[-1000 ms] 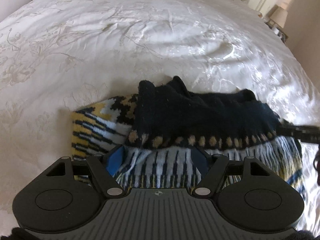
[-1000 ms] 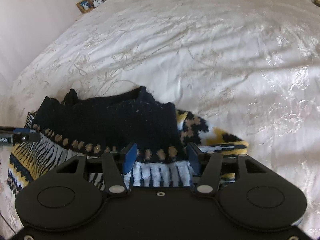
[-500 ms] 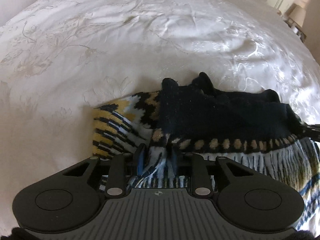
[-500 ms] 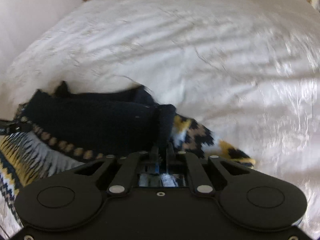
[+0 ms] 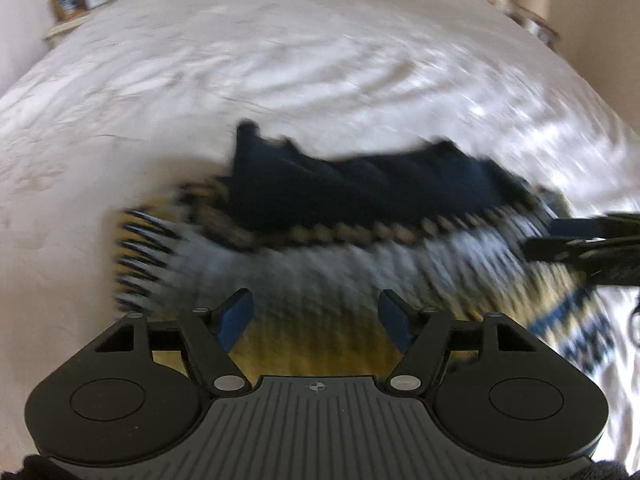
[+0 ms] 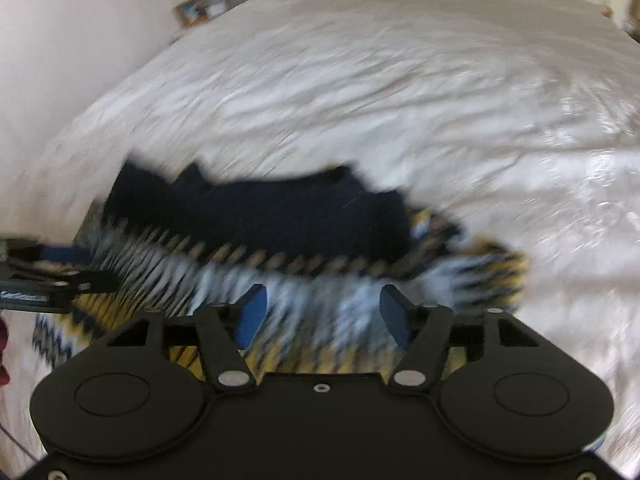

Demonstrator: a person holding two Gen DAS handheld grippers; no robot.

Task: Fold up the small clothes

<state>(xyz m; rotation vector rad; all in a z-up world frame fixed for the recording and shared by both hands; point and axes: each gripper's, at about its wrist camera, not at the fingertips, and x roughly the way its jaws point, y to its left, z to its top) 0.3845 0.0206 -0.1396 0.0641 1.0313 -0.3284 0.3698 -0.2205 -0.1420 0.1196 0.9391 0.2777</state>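
Note:
A small knitted sweater (image 5: pixel 360 192) lies folded on the white bed (image 5: pixel 280 60), its navy part over a band of white, yellow and black pattern. The left gripper (image 5: pixel 315 304) hovers over the patterned near edge. Its jaws are opening, and the blue pads stand apart from the cloth. The right gripper (image 6: pixel 323 300) stands over the same sweater (image 6: pixel 260 216) further right, its jaws also opening with no pad pressing on the knit. Each gripper shows at the edge of the other's view: the right gripper (image 5: pixel 580 236) and the left gripper (image 6: pixel 48 276). Both views are blurred by motion.
The embroidered white bedspread (image 6: pixel 400 80) stretches far beyond the sweater. A nightstand with picture frames (image 5: pixel 76 0) stands at the bed's far corner, next to a pale wall (image 6: pixel 80 40). Something dark red (image 6: pixel 4 344) shows at the left edge.
Half a second ago both grippers were pinched shut on the sweater's patterned edge. Now both have let go and drawn back, and the sweater lies farther from the jaws.

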